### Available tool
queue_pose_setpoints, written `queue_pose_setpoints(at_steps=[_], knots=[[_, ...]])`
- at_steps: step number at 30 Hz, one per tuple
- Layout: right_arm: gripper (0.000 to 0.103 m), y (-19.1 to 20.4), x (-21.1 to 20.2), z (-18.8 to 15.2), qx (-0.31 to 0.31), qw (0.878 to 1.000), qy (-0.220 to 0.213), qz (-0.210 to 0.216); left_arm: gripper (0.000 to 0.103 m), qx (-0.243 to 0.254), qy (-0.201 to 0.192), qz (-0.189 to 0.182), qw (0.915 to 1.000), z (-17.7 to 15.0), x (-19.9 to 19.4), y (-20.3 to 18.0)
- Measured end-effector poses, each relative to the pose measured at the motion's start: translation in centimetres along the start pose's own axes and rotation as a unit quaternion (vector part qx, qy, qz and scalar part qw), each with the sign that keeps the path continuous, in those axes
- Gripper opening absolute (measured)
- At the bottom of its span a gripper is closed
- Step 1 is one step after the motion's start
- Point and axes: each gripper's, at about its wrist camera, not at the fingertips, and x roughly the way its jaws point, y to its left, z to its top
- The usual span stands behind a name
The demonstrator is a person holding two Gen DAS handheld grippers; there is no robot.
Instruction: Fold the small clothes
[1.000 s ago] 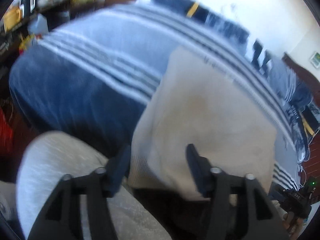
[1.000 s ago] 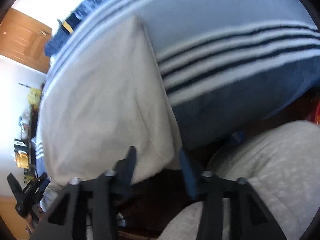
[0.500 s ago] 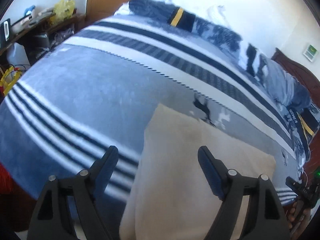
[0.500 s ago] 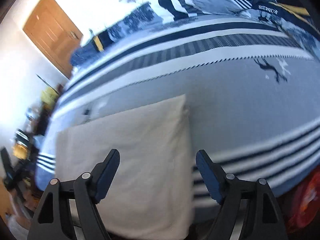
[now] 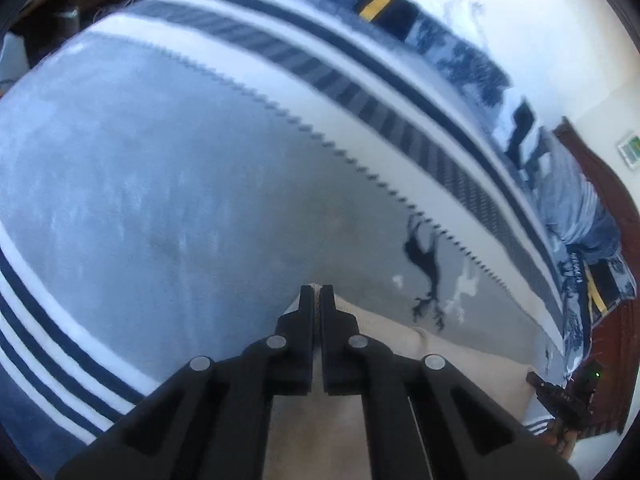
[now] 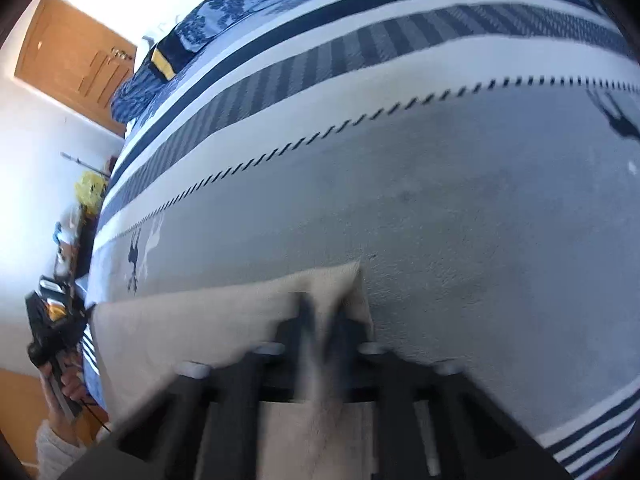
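The left gripper (image 5: 317, 292) has just closed, its jaws pinched onto the far left corner of the beige cloth (image 5: 460, 364). The cloth lies flat on the striped blue and grey blanket (image 5: 168, 184), near its near edge. On the right, the right gripper (image 6: 324, 312), blurred, has likewise just clamped shut, and its jaws bite the cloth's far right corner (image 6: 348, 276), where the fabric bunches up slightly.

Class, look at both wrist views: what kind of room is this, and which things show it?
Most likely a bedroom: a made bed with a striped blue-grey blanket, a dark wooden headboard, and an orange-brown wooden door.
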Motion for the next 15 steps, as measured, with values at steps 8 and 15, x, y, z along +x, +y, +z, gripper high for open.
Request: queue_pose_setpoints(at_steps=[8, 15], knots=[[0.010, -0.9, 0.5, -0.6, 0.001, 1.000, 0.001, -0.020, 0.004, -0.036, 0.032, 0.047, 0.9978, -0.1, 1.2, 3.3], [0.094, -1.9, -2.6, -1.9, 0.026, 0.999, -0.031, 0.006, 0.075, -0.025, -0.004, 0.009, 0.9997, -2.5, -1.7, 3.0]])
